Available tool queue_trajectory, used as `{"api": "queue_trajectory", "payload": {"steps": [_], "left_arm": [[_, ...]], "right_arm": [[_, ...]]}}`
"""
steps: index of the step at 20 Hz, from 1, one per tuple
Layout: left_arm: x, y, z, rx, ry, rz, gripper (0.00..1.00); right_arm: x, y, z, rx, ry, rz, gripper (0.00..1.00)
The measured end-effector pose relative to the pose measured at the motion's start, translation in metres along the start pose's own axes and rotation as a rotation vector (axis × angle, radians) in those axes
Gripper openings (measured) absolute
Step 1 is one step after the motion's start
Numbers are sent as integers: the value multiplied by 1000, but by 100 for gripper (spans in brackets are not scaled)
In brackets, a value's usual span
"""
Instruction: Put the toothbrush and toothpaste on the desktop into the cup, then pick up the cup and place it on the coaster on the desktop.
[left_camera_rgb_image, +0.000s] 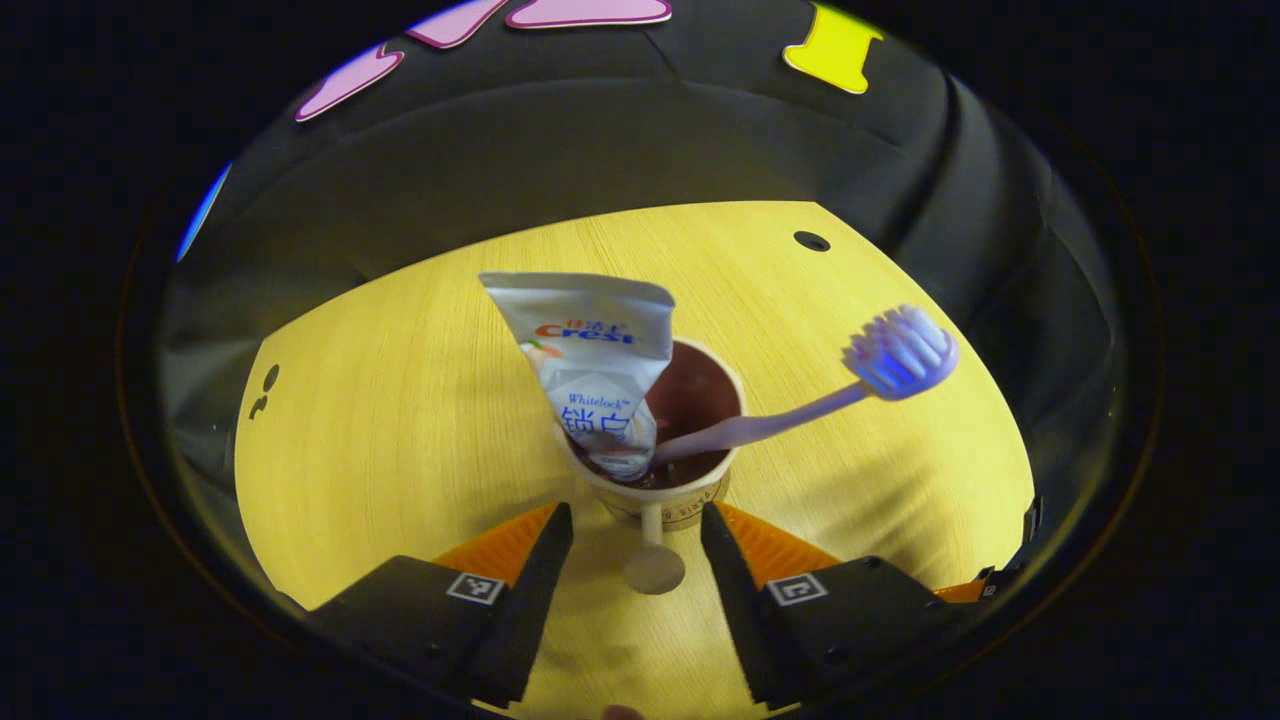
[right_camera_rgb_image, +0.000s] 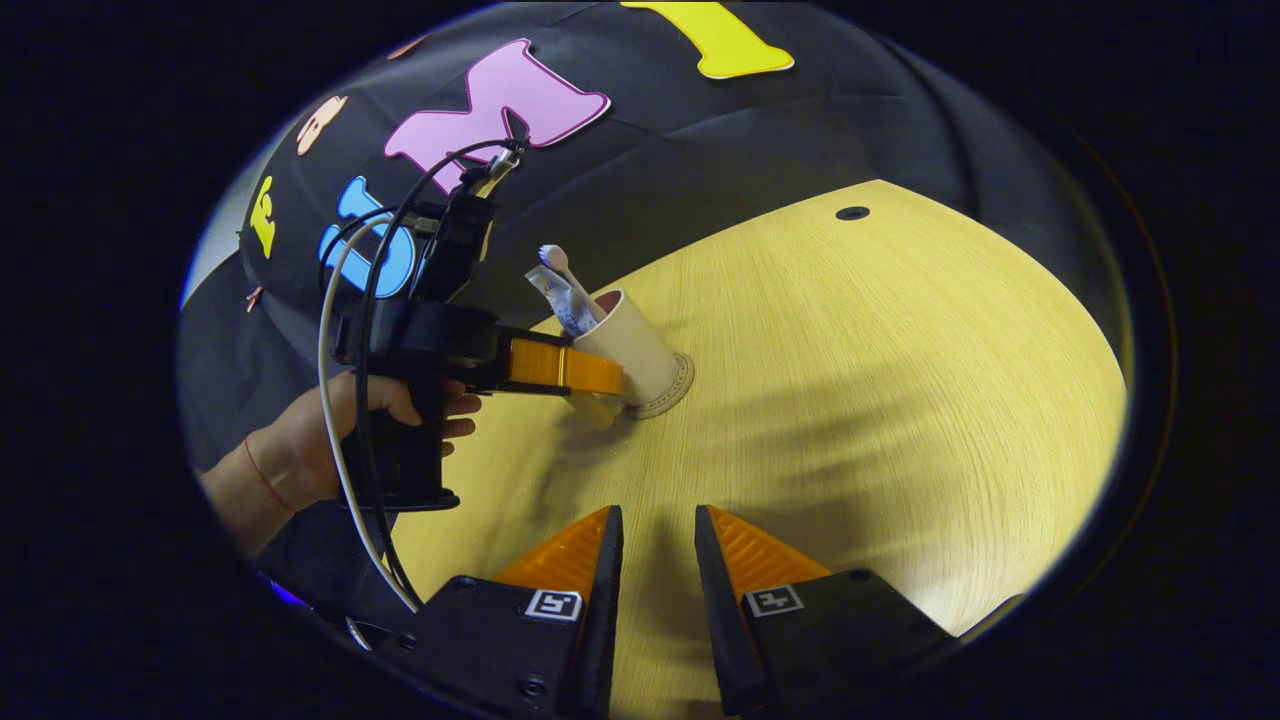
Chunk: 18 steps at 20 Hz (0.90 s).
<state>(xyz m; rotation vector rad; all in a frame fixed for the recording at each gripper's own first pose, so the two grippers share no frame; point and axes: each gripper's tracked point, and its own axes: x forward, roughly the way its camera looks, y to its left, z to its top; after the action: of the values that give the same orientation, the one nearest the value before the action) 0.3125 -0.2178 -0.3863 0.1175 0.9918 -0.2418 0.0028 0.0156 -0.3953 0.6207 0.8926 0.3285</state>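
A pale paper cup stands upright on a round coaster on the yellow wooden table. Inside it lean a white toothpaste tube and a lilac toothbrush, head up and out to the right. My left gripper is open, its fingertips either side of the cup's base and close to it; whether they touch it is unclear. In the right gripper view a hand holds the left gripper beside the cup. My right gripper hovers low over bare table, open by a narrow gap with nothing in it.
A round tab on a thin stem juts from the coaster toward my left gripper. A hand and trailing cables sit at the table's left side. A dark hole marks the far table corner. Black cloth walls surround the table.
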Motion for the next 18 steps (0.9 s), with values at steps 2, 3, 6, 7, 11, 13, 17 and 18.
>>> {"api": "queue_trajectory", "payload": {"steps": [2,3,6,7,11,13,17,18], "left_arm": [[-4,0,-1,4,-23,-12,88],[-9,-1,0,5,-43,-23,88],[-27,8,-3,-13,-82,-22,89],[-34,11,-5,-18,-92,-17,90],[-73,34,-23,-35,-147,7,92],[-97,45,-36,-59,-181,20,92],[-145,52,-68,-164,-247,12,90],[-155,53,-77,-179,-255,12,90]], "right_arm": [[-2,3,0,-2,0,0,44],[-2,5,0,-4,0,1,44],[-2,12,4,-14,-4,3,44],[-3,14,6,-18,-6,3,45],[-4,33,14,-46,-9,13,45],[-5,46,14,-69,-4,24,45],[-9,84,2,-126,44,70,44],[-10,94,0,-136,56,85,45]]}}
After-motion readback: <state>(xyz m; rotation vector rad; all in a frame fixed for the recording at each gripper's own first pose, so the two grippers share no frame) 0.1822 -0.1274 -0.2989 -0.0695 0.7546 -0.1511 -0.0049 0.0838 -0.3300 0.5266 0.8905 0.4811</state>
